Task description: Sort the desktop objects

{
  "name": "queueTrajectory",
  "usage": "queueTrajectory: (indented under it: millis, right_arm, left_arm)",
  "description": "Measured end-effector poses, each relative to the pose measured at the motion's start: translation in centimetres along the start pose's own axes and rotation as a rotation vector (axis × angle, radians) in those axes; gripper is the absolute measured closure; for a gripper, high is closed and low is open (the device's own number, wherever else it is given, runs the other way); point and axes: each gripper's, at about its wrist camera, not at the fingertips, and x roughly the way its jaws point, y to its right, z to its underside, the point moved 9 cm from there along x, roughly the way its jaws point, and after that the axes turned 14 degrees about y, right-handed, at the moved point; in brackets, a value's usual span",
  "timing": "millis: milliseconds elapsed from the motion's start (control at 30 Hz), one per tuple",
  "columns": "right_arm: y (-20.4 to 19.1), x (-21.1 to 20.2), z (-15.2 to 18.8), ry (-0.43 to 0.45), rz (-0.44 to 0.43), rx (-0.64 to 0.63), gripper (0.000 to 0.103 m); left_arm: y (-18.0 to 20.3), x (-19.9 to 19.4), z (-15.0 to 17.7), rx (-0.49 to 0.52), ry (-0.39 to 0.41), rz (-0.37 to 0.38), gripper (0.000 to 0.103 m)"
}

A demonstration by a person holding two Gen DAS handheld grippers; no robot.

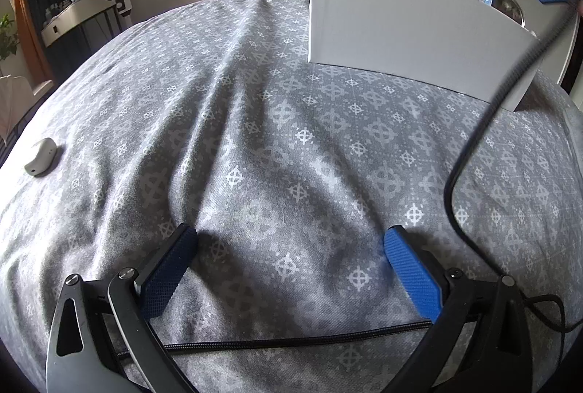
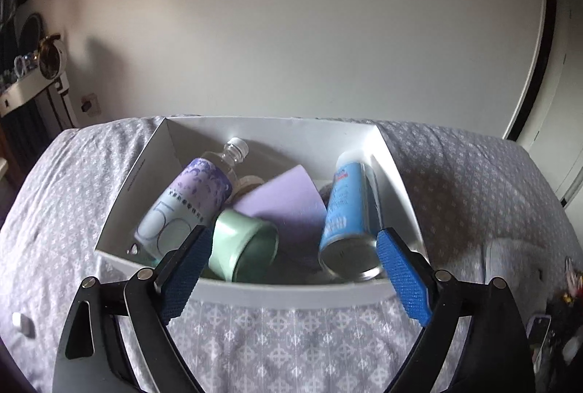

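Left wrist view: the left tool (image 1: 289, 247) hangs spread and empty over the grey patterned bed cover (image 1: 255, 145), likely idle; a small white case (image 1: 40, 157) lies at the far left of the frame, well apart from the white box (image 1: 400, 28) at upper right.

Right wrist view: the right tool (image 2: 293, 256) is spread, gripping nothing, poised over the box's near rim — inside lie a bottle (image 2: 189, 200), green jar (image 2: 242, 247), purple pad (image 2: 288, 200) and blue can (image 2: 346, 211), apparently already sorted.

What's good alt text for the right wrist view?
The open right gripper hovers empty at the near rim of a white box on a grey patterned cloth. Inside lie a clear bottle, a green jar, a blue can and a lilac sheet.
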Motion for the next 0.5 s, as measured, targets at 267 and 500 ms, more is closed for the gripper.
queueTrajectory:
  millis: [267, 500]
  right_arm:
    - [6.7, -5.2, 11.4, -0.109, 0.047, 0.15, 0.005]
    - [8.5, -5.3, 20.5, -0.204, 0.064, 0.184, 0.004]
  left_arm:
    - [0.0, 0.0, 0.0, 0.0, 0.0, 0.0, 0.0]
    - [0.0, 0.0, 0.0, 0.0, 0.0, 0.0, 0.0]
